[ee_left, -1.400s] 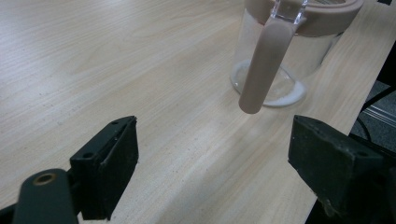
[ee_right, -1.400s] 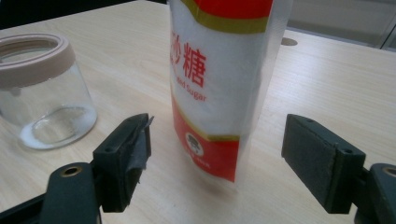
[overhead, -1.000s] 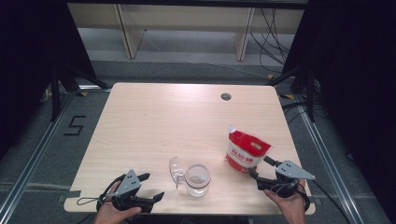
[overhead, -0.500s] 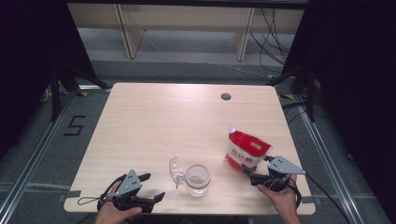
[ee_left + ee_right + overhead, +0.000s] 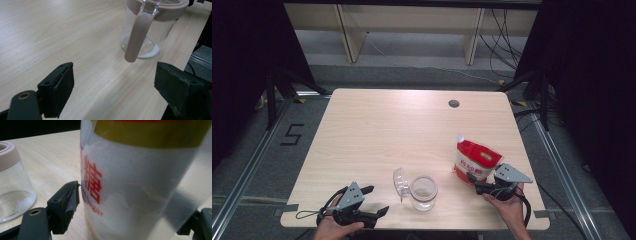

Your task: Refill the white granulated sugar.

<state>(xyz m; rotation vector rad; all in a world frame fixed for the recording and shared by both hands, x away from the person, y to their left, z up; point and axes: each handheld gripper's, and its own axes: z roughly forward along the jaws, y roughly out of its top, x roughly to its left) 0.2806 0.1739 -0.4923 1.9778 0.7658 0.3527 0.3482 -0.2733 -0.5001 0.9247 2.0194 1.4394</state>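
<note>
The sugar pouch (image 5: 140, 185) carries the readable print: in the right gripper view a large red Chinese character 糖 stands on its clear front, and just below it the red word "Sugar" — its first letters partly cut off by the pouch's curve. On the floor (image 5: 267, 165) left of the table, the high view shows a "5" marked in dark tape (image 5: 293, 135).

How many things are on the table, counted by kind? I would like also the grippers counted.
Sugar bag: 1
Glass jar with its lid hinged open: 1
Grippers: 2, the left gripper and the right gripper
Total: 4
</note>
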